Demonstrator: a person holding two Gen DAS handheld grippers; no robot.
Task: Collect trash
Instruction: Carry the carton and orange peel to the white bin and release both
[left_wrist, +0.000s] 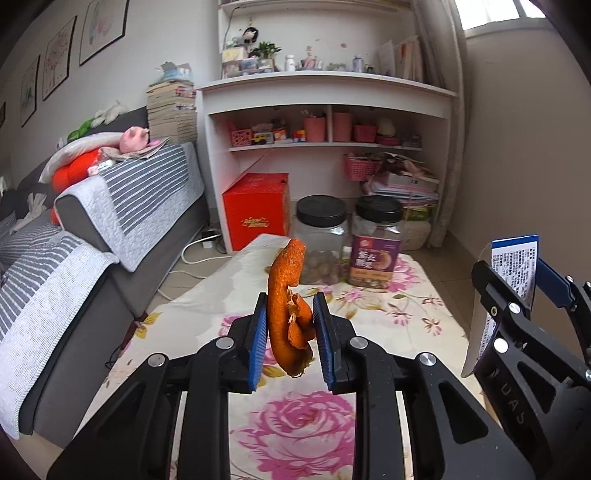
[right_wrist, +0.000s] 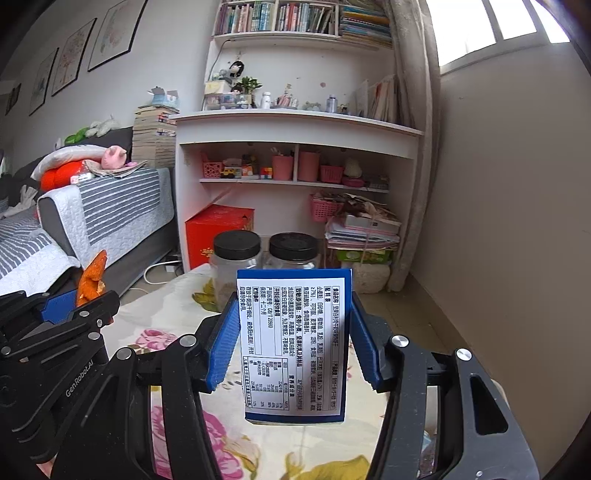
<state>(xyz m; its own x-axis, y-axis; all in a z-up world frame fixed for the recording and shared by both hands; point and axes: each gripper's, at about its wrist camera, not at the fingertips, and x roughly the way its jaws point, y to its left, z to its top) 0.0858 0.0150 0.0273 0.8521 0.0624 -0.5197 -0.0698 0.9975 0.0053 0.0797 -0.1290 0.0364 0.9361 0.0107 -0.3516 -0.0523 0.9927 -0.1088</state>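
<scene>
My left gripper (left_wrist: 290, 332) is shut on a curled orange peel (left_wrist: 286, 295) and holds it upright above the floral tablecloth (left_wrist: 295, 417). The peel also shows at the left of the right wrist view (right_wrist: 92, 277). My right gripper (right_wrist: 293, 343) is shut on a blue and white food box (right_wrist: 293, 343) with a printed label facing the camera, held above the table. The box and right gripper show at the right edge of the left wrist view (left_wrist: 515, 273).
Two clear jars with black lids (left_wrist: 321, 240) (left_wrist: 376, 242) stand at the table's far end. A red box (left_wrist: 256, 208) sits on the floor under white shelves (left_wrist: 325, 110). A grey sofa with striped covers (left_wrist: 110, 229) runs along the left.
</scene>
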